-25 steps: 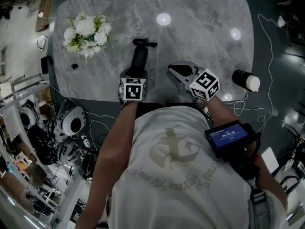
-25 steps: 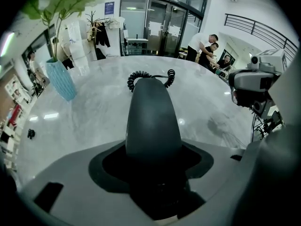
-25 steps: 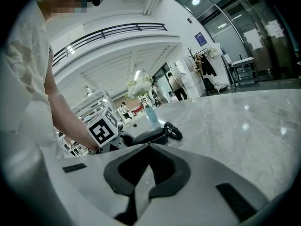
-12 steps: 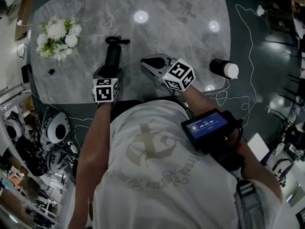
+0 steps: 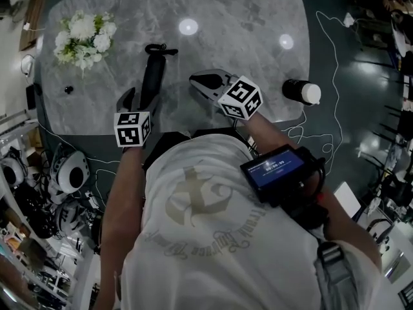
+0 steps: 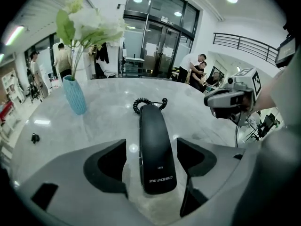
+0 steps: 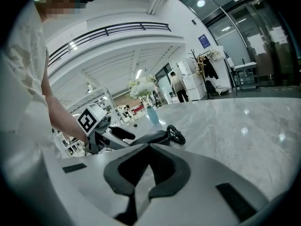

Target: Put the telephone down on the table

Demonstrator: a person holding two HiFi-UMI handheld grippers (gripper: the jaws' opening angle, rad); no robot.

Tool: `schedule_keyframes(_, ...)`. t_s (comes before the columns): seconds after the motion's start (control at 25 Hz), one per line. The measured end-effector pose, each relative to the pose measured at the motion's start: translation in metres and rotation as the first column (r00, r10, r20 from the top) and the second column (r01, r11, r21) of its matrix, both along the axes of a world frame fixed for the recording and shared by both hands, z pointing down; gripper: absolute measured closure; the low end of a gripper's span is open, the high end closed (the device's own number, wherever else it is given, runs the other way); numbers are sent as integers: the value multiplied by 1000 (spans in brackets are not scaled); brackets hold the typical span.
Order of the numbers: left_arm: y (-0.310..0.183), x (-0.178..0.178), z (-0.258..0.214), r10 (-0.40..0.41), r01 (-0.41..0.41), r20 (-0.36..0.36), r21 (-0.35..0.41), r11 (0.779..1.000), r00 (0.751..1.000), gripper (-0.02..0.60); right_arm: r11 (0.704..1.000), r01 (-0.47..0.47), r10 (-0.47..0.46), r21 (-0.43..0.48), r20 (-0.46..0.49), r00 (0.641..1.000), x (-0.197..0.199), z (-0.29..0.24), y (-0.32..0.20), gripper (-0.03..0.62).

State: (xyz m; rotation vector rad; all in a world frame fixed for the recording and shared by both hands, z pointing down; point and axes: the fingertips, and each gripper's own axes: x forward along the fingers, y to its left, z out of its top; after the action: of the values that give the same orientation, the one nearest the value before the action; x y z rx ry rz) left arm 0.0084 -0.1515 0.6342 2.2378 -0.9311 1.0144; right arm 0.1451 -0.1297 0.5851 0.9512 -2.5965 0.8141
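The black telephone handset (image 5: 152, 76) lies flat on the grey marble table (image 5: 245, 18), its coiled cord (image 5: 161, 48) at the far end. My left gripper (image 5: 138, 102) straddles the handset's near end. In the left gripper view the handset (image 6: 155, 145) lies between the two pads (image 6: 113, 161), with a gap on each side. The jaws are opening. My right gripper (image 5: 197, 80) hovers just right of the handset, shut and empty. In the right gripper view its tips (image 7: 148, 145) meet, with the handset (image 7: 150, 137) and cord (image 7: 178, 133) beyond.
A blue vase of white flowers (image 5: 80, 41) stands at the table's far left. A small black object (image 5: 68, 90) lies near the left edge. A black cylinder with a white cap (image 5: 301, 92) rests at the right edge. Cables and headsets lie on the floor around.
The left gripper's jaws have spread off the handset and the gripper has drawn back slightly toward me. The handset stays lying on the table. The right gripper has kept its place.
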Motion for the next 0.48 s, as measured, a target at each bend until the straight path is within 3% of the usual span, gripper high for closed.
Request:
schedule_keyframes(0.28, 19, -27, -28, -23, 26, -79, 37, 999, 997, 245, 999, -15, 16, 46, -16, 1000, -18, -20, 4, 579)
schedule_keyframes(0.48, 37, -41, -53, -49, 62, -152, 83, 995, 987, 316, 996, -24, 25, 87, -14, 1000, -28, -40, 14, 579)
